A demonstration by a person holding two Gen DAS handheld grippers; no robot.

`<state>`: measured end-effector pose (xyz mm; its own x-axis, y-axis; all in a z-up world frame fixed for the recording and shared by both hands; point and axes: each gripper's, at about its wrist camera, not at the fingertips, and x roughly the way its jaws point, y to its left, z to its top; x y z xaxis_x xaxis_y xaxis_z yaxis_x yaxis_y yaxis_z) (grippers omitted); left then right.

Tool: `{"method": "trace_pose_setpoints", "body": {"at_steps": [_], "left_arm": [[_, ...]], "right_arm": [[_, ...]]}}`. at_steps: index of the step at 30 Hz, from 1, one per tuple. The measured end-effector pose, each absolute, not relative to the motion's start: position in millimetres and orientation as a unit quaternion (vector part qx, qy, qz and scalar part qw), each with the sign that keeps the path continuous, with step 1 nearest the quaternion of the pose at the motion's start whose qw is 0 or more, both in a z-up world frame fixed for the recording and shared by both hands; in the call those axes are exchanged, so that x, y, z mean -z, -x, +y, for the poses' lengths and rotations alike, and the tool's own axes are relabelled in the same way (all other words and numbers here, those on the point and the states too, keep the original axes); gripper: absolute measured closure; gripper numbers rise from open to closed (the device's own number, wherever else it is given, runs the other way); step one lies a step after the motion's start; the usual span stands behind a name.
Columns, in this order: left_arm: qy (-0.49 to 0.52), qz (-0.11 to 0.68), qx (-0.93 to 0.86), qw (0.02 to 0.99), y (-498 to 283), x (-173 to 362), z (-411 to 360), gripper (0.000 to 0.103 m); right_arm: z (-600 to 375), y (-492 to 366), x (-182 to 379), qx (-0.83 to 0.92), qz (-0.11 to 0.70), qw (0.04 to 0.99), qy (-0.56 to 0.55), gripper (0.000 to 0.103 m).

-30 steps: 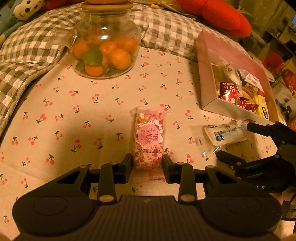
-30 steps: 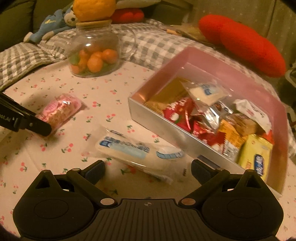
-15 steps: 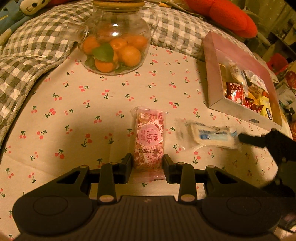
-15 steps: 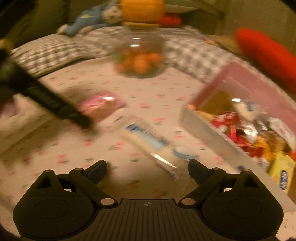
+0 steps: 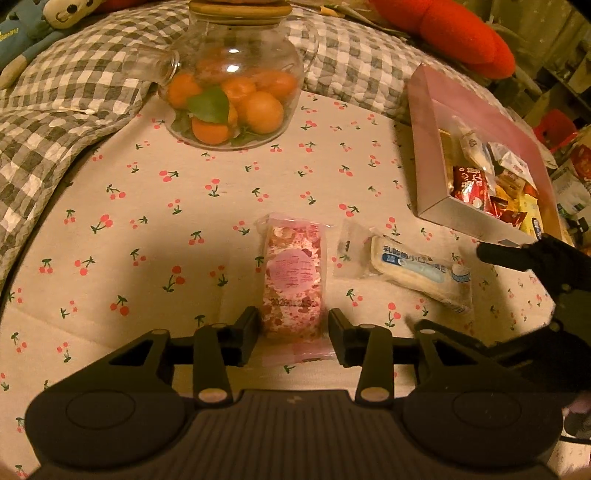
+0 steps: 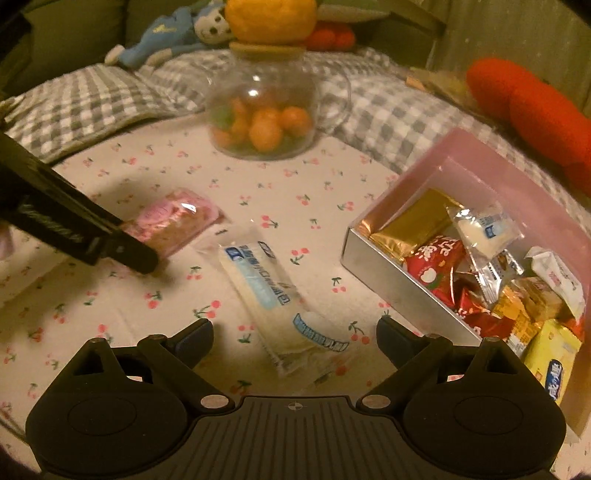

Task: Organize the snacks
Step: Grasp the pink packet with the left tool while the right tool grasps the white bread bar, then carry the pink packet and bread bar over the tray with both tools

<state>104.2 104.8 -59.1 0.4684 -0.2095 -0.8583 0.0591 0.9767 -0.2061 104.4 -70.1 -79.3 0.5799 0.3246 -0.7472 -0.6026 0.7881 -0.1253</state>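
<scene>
A pink flowered snack packet (image 5: pixel 293 280) lies flat on the cherry-print cloth (image 5: pixel 147 258). My left gripper (image 5: pixel 293 332) straddles its near end; the jaws are opening and the pads stand just off its sides. Right of it lies a white-and-blue snack packet (image 5: pixel 417 273), also seen from the right wrist (image 6: pixel 273 291). My right gripper (image 6: pixel 294 334) is wide open over that packet's near end without touching it. A pink box (image 6: pixel 388 273) at the right holds several wrapped snacks. The left gripper's finger (image 6: pixel 122 247) shows beside the pink packet (image 6: pixel 173 218).
A glass jar of oranges (image 5: pixel 232 92) stands at the back of the cloth. Grey checked bedding (image 5: pixel 55 122), a blue plush toy (image 6: pixel 166 33) and a red cushion (image 6: pixel 535 107) ring the far side. The pink box (image 5: pixel 432 155) stands close to the right gripper's path.
The left jaws have spread slightly from the pink packet. The right gripper has swung round, so the white packet now lies lengthwise between its fingers and a little nearer the pink one.
</scene>
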Motion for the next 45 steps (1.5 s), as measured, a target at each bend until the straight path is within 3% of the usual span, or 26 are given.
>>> {"method": "trace_pose_setpoints", "body": {"at_steps": [9,11,16,19,22,45], "left_arm": [[0.065,0.5,0.082,0.86,-105.5,59.0,100.4,0.055],[0.07,0.494,0.082,0.862,-106.4,59.6,102.3,0.055],[0.078,0.487,0.079,0.866,-107.5,60.4,104.6,0.057],[0.066,0.483,0.07,0.87,-106.0,60.2,102.3,0.066],[0.063,0.48,0.064,0.873,-105.4,60.7,101.9,0.071],[0.084,0.458,0.097,0.879,-96.4,42.2,89.8,0.073]], "right_arm": [[-58.8,-121.3,84.9,-0.263,0.386,0.87,0.158,0.011],[-58.7,-123.3,84.1,-0.267,0.392,0.868,0.145,0.018],[-55.4,-118.5,80.2,-0.278,0.395,0.866,0.13,0.051],[-51.2,-112.7,78.2,-0.278,0.395,0.866,0.131,0.069],[-48.8,-107.7,76.6,-0.269,0.398,0.867,0.134,0.075],[-110.0,-64.1,50.4,-0.226,0.398,0.885,0.091,0.082]]}}
